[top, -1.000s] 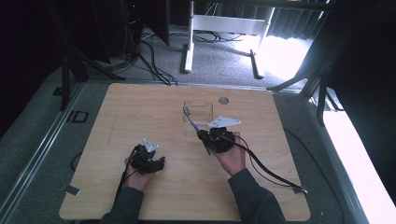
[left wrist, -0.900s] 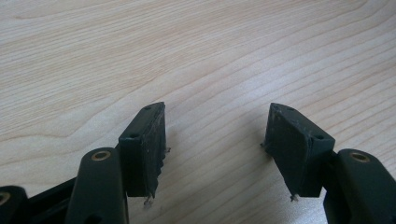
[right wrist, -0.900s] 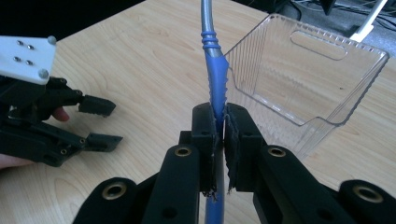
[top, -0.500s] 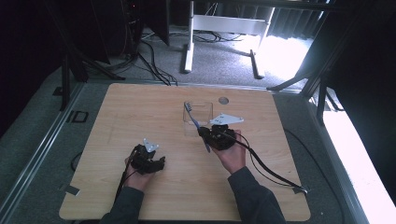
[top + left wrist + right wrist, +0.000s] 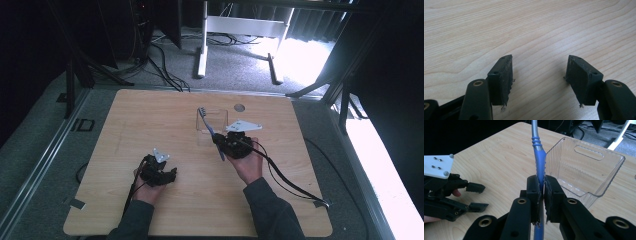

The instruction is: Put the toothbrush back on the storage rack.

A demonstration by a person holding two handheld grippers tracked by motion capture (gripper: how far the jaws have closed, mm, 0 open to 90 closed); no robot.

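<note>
My right gripper (image 5: 541, 192) is shut on the handle of a blue toothbrush (image 5: 539, 167), which stands nearly upright between the pads. In the high view the toothbrush (image 5: 209, 127) leans with its bristle head toward the far left, over the near left corner of a clear plastic bin (image 5: 216, 119). The bin (image 5: 584, 170) lies just right of the jaws, open side up. My left gripper (image 5: 540, 75) stands open over bare wood with nothing between its fingers. In the high view it (image 5: 167, 175) rests at the front left, well apart from the right gripper (image 5: 218, 141).
The wooden table (image 5: 150, 120) has a round hole (image 5: 239, 107) near its far edge. A black cable (image 5: 285, 180) trails from the right gripper to the front right corner. Grey floor, cables and a white stand lie beyond the table.
</note>
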